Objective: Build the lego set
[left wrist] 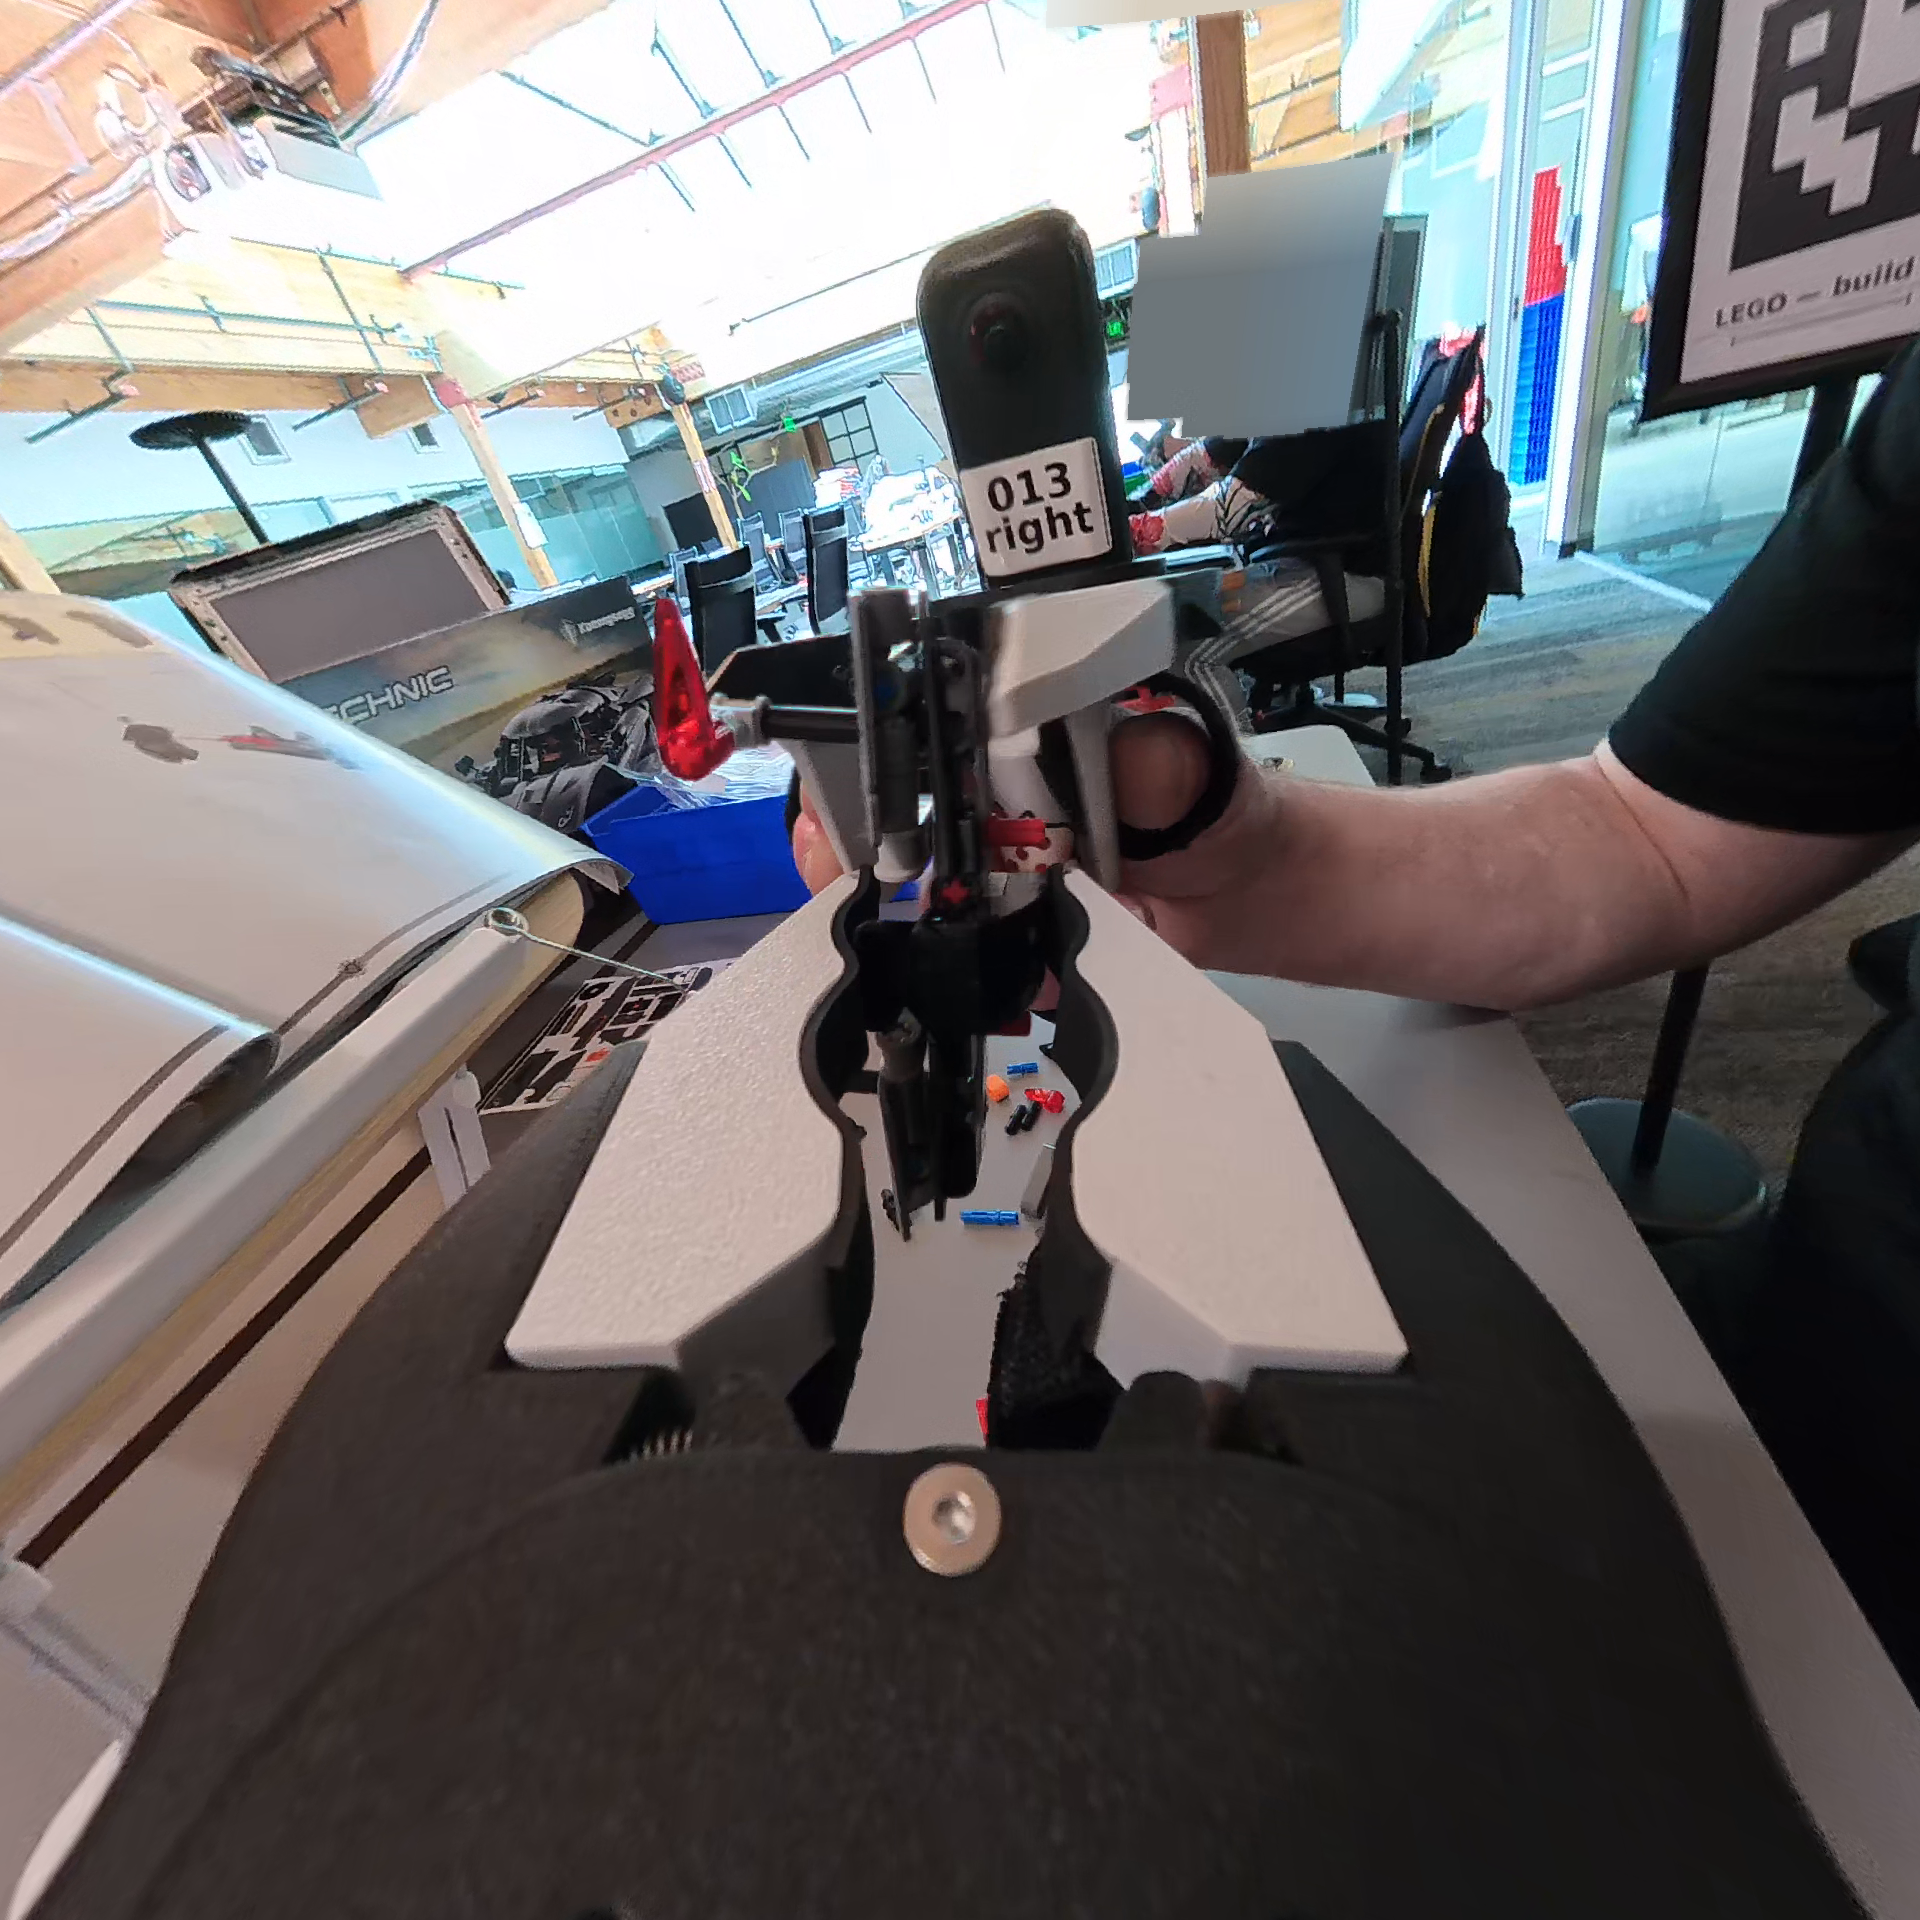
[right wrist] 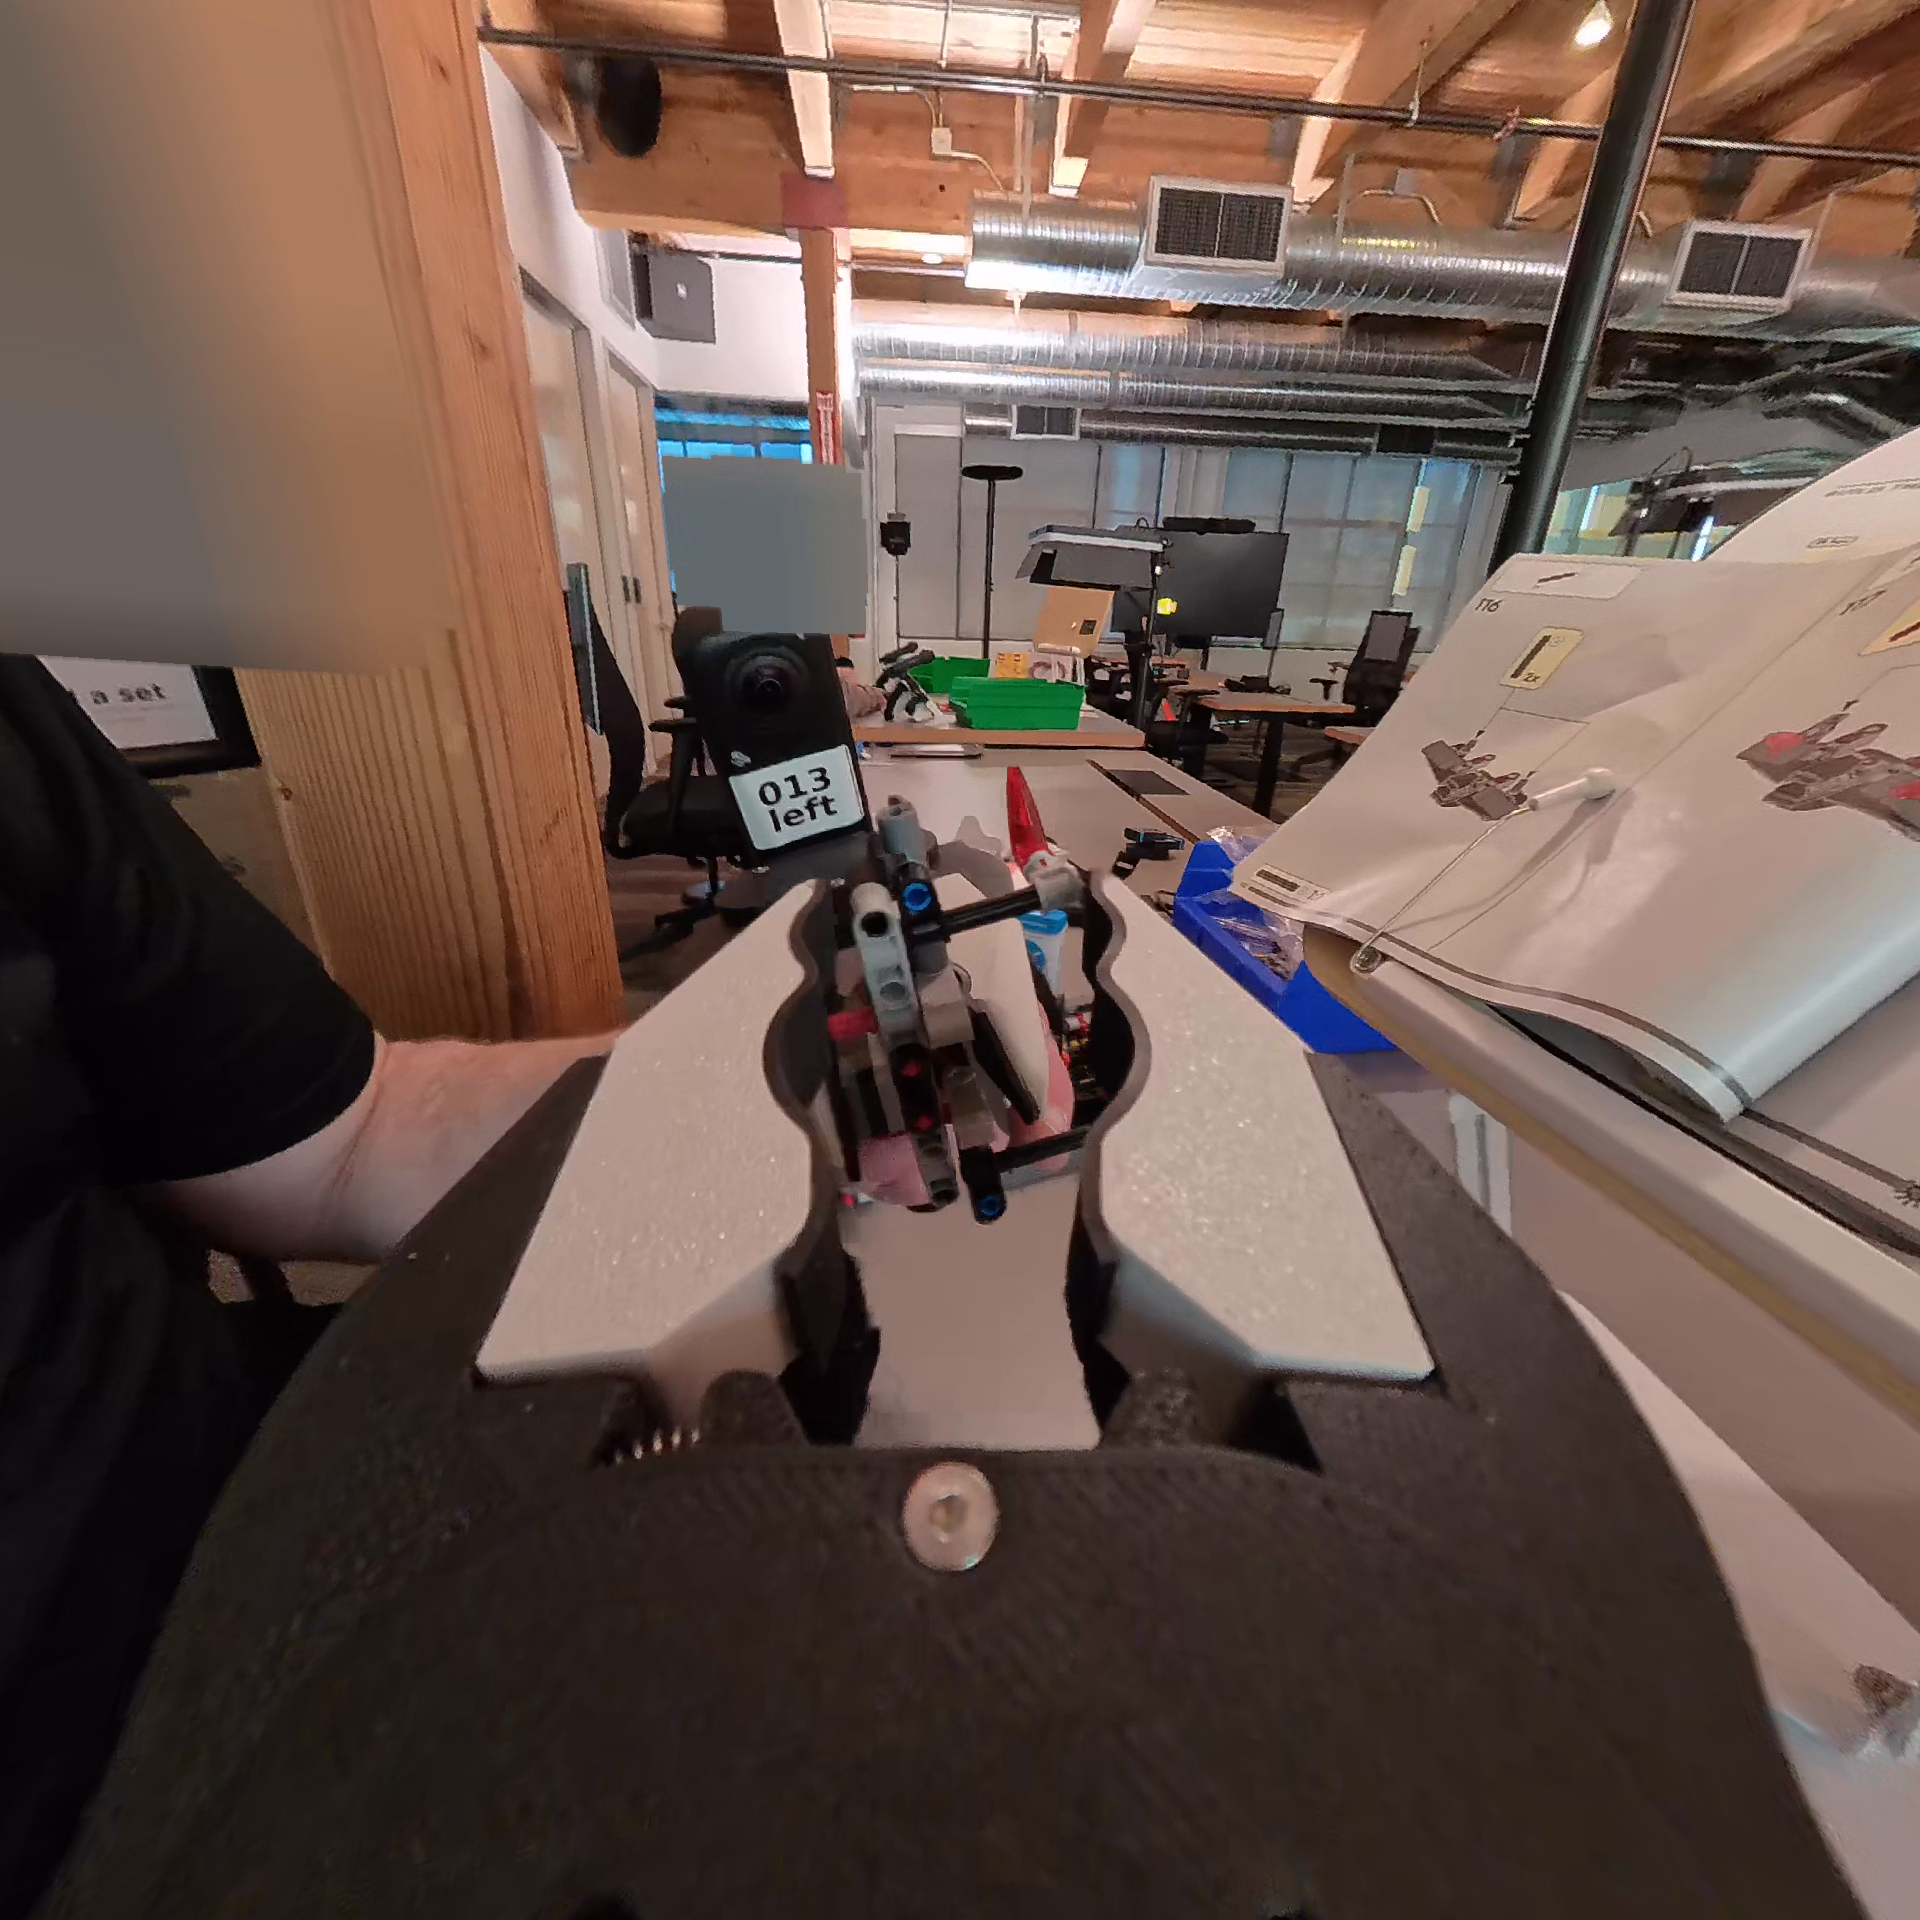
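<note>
A black and grey lego assembly [left wrist: 940,977] stands upright between the two grippers, above the table. A clear red piece [left wrist: 681,707] sits on an axle at its upper left. My left gripper [left wrist: 961,909] is shut on its lower part. My right gripper [right wrist: 961,894] faces the left one and is shut on the same assembly [right wrist: 894,977]. A hand [left wrist: 1226,831] holds the right gripper's handle. Loose small parts lie on the table under the assembly: a blue pin [left wrist: 987,1218], an orange piece [left wrist: 997,1088], red and black bits.
An open instruction booklet [right wrist: 1610,831] rests on a stand at the left of the table [left wrist: 208,831]. A blue bin [left wrist: 707,842] with bags and the set's box [left wrist: 499,686] stand behind. A sticker sheet [left wrist: 603,1029] lies flat. A sign stand's base [left wrist: 1662,1143] is on the floor at right. Spacing between my two grippers at the tips: around 5 centimeters.
</note>
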A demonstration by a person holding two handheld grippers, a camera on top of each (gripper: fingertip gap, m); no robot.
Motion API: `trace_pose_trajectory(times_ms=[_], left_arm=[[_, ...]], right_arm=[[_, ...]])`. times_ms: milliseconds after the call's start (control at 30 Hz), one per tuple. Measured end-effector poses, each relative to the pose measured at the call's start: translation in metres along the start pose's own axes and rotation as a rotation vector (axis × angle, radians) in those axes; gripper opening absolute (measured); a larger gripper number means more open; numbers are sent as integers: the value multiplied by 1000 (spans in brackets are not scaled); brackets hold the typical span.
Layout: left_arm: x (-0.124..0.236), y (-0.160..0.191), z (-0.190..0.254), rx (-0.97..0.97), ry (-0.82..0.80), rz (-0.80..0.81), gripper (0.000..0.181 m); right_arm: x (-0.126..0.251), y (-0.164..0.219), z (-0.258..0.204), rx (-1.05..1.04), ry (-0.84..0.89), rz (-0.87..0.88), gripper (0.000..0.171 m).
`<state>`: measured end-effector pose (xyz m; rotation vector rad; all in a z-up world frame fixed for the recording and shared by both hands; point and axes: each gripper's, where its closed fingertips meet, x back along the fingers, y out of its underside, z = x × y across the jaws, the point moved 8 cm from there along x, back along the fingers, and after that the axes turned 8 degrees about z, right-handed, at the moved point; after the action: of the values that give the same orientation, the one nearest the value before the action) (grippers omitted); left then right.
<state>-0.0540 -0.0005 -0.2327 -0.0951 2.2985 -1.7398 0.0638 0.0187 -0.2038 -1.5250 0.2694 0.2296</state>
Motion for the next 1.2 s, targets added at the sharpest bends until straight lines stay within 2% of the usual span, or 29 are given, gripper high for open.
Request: trace_pose_trajectory(times_ms=[67,300,533,667,767,1200], left_arm=[[0,-2,0,22,6,17,28],[2,2,-4,94,54,85,26],[2,-2,2,139,186,130,26],[2,-4,6,146,249,141,25],[1,-4,8,159,278,155,26],[0,-5,6,143,309,123,25]], right_arm=[[0,-1,1,-25,-2,7,55],[-1,1,0,-9,10,-22,51],[0,-1,-2,-2,-11,-35,59],[-5,0,-13,45,-43,-71,56],[-9,-1,-21,96,-32,-84,45],[-8,-6,-25,152,20,-109,45]])
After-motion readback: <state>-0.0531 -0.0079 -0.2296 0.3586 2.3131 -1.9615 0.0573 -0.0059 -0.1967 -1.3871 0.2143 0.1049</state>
